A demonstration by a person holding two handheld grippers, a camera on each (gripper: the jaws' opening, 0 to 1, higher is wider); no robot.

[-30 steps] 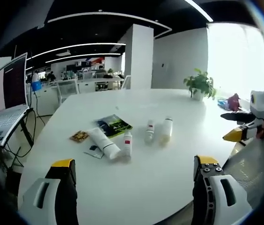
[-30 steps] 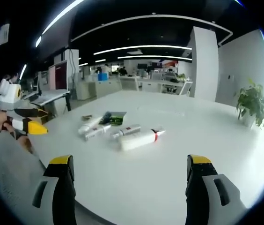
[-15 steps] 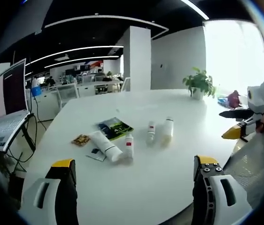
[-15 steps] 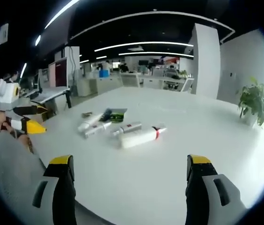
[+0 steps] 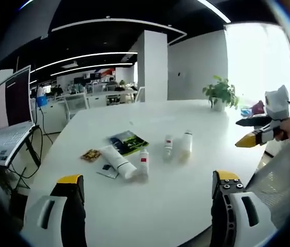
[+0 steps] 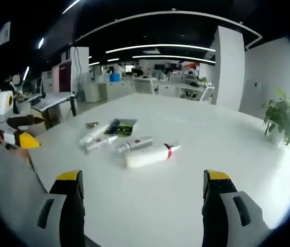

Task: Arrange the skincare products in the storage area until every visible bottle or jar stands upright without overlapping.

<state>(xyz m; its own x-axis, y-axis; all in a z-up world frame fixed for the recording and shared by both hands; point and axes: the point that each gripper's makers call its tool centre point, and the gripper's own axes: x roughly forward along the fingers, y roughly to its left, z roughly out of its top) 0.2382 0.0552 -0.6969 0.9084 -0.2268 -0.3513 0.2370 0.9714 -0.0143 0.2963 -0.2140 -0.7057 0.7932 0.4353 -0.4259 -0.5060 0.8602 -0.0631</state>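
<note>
White plastic skincare bottles [image 5: 144,160] lay toppled mid-counter [image 6: 186,195], well beyond my left gripper [image 5: 147,206] and right gripper [image 6: 142,203], whose jaws I held open, empty, ready.

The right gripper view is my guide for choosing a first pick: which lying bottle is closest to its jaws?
The large white bottle with the red band. It lies nearest, in front of the slimmer grey-white bottle and the two tubes farther left.

No wording can be read anywhere. The bottles [image 5: 168,146] and tube [image 5: 116,160] on the table [image 5: 186,195] carry red label patches too small to make out, and the dark booklet [image 5: 129,142] at their 11 o'clock is blurred.
</note>
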